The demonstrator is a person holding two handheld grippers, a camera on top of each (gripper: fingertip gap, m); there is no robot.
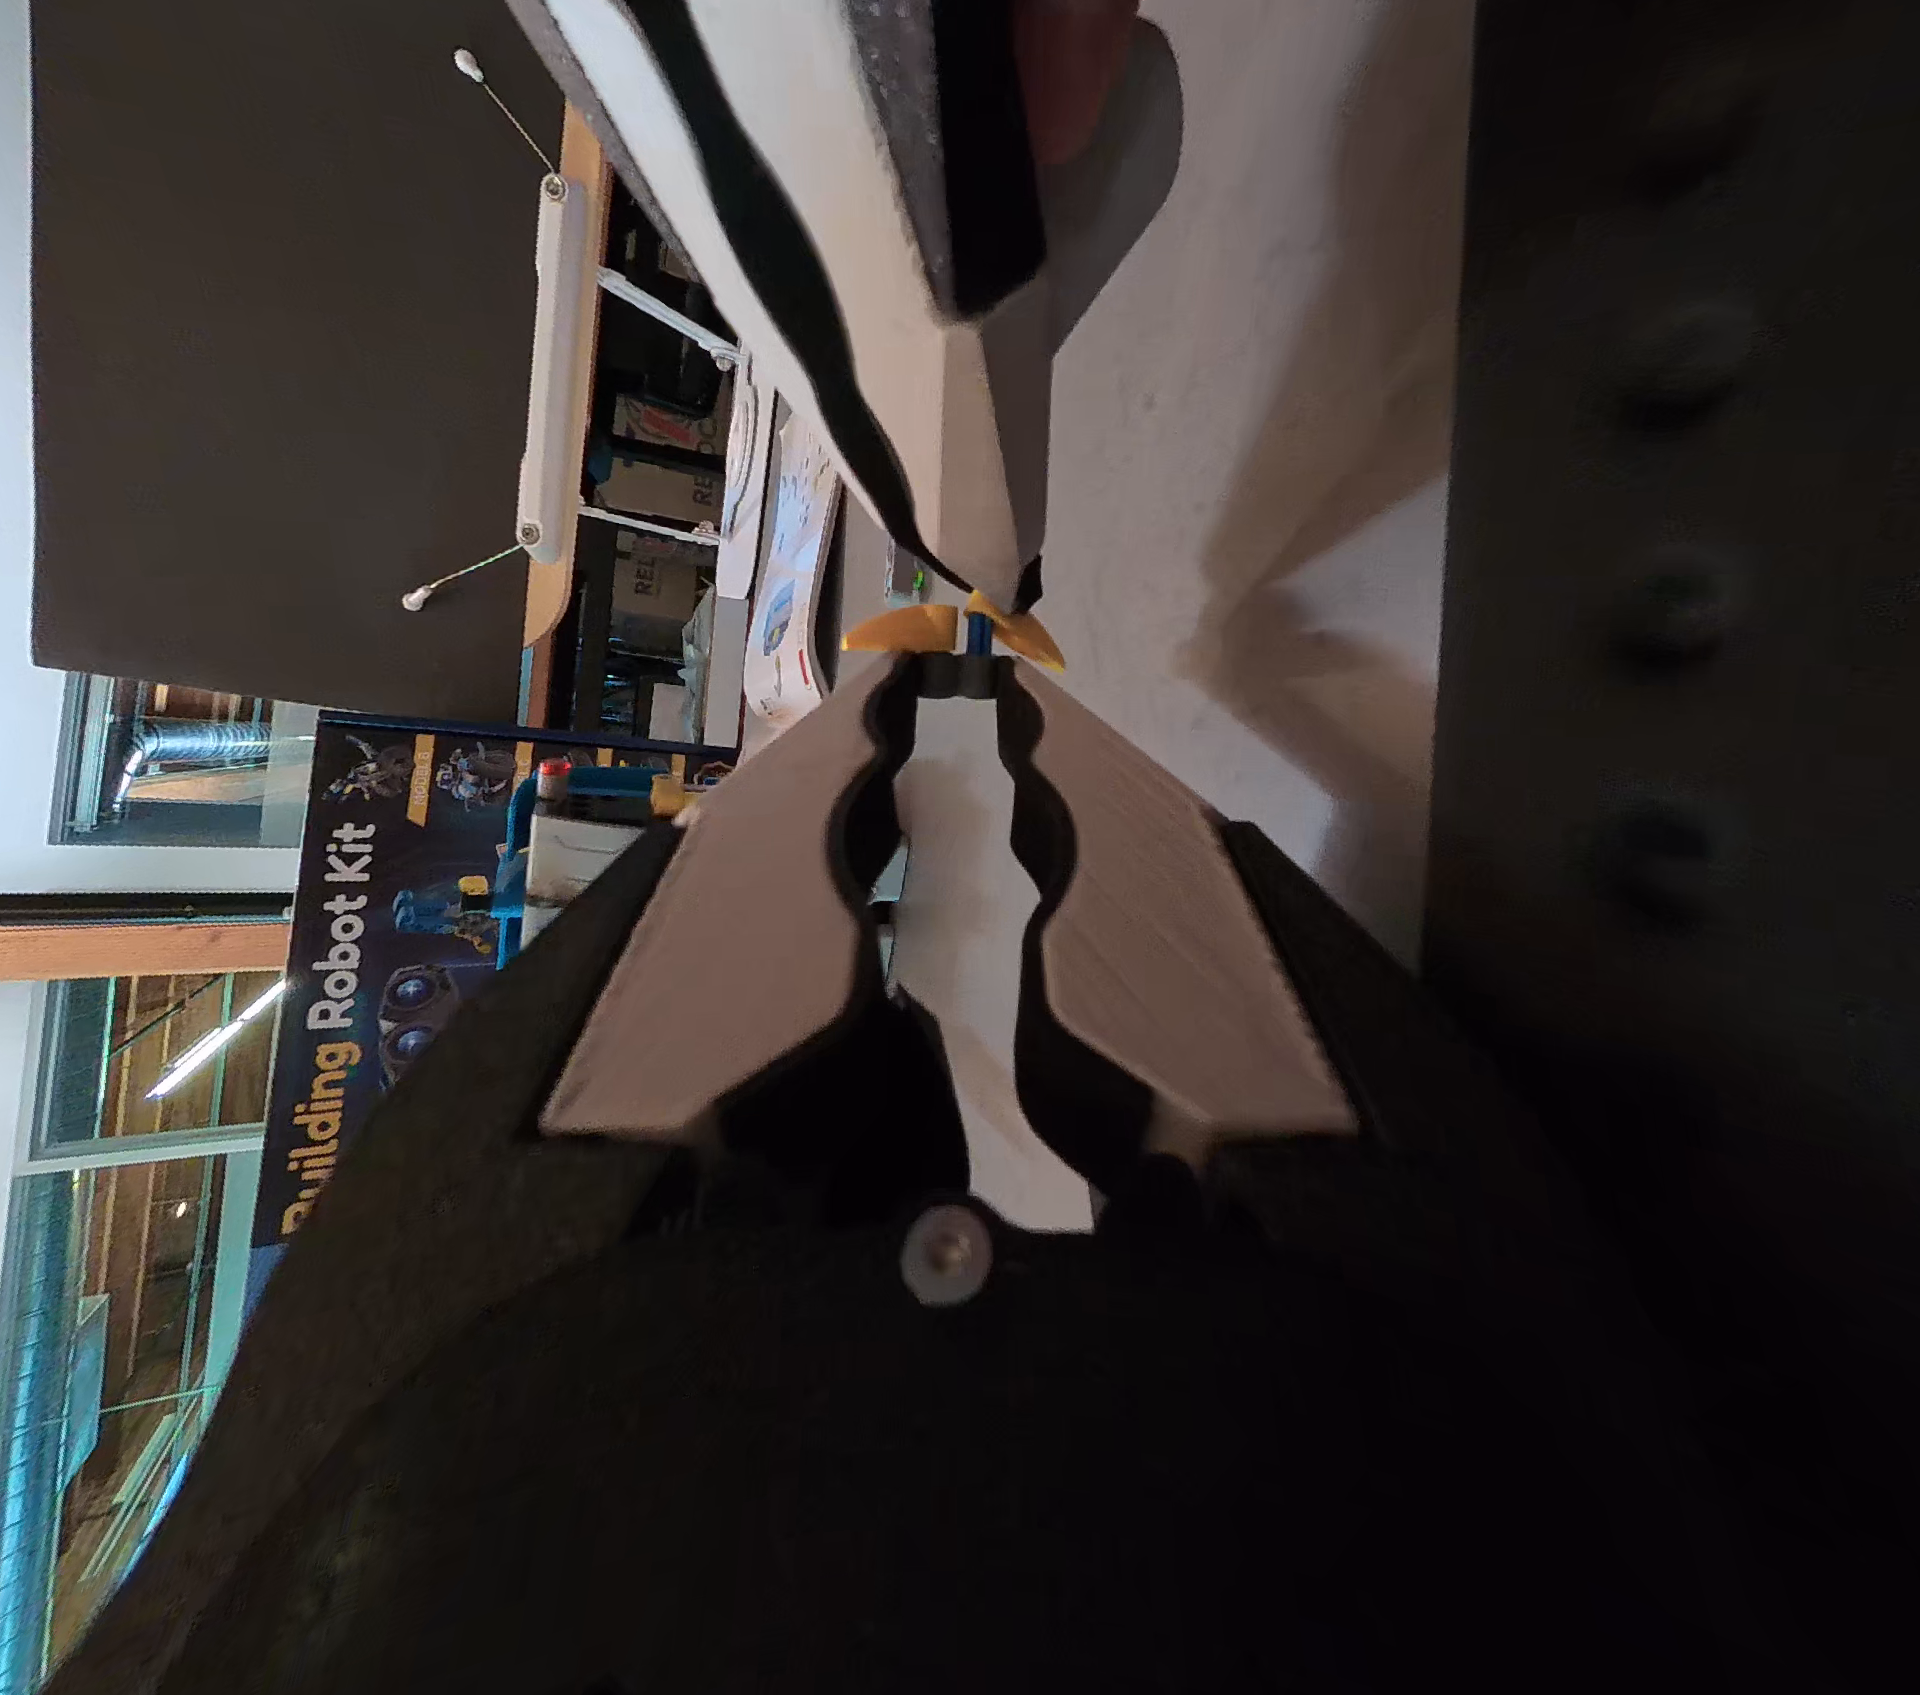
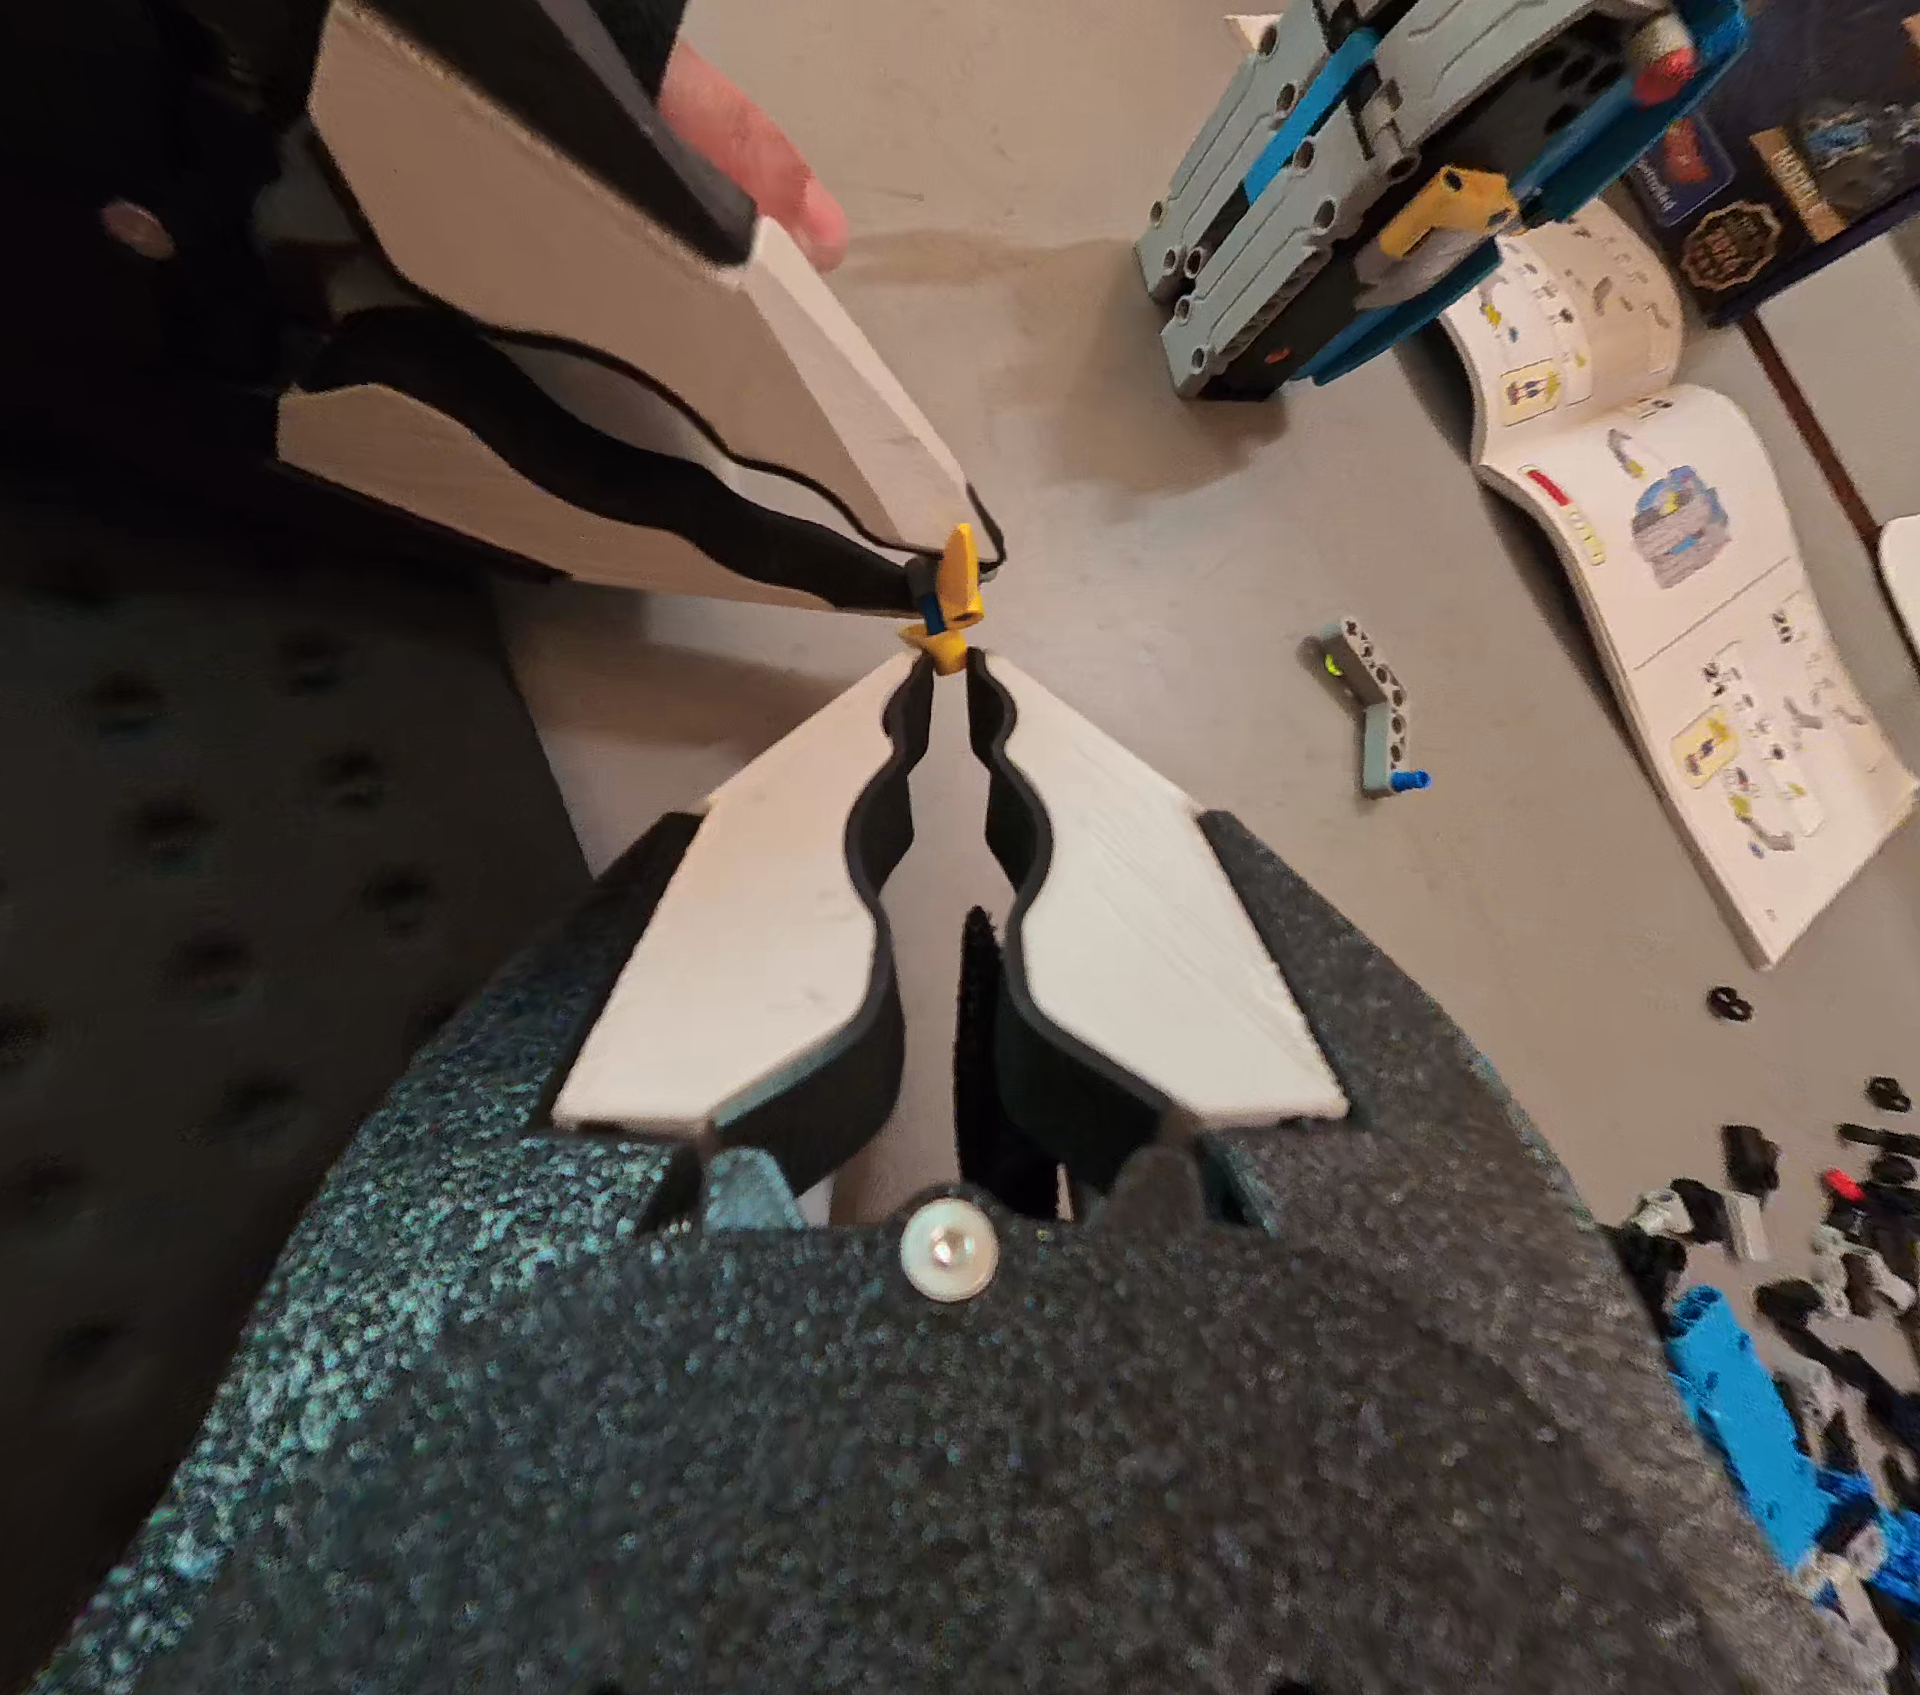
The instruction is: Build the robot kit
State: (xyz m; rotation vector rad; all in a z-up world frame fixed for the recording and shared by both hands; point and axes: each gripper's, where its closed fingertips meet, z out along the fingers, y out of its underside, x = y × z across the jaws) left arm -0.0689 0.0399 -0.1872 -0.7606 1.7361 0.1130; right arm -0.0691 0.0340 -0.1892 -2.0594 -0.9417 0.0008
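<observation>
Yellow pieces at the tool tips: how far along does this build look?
Done: a grey-and-blue model stands partly built. In hand: the left tool and right tool, both shut, hold one small yellow-and-blue assembly between their tips. Left: loose parts and a grey beam lie unused on the table.

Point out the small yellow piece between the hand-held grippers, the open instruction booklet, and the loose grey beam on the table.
small yellow piece [image 2: 954, 580]: right wrist view, on its upper yellow wing.
open instruction booklet [image 2: 1704, 606]: right wrist view, on the near page.
loose grey beam [image 2: 1369, 705]: right wrist view, mid-length of the bent beam.
</observation>
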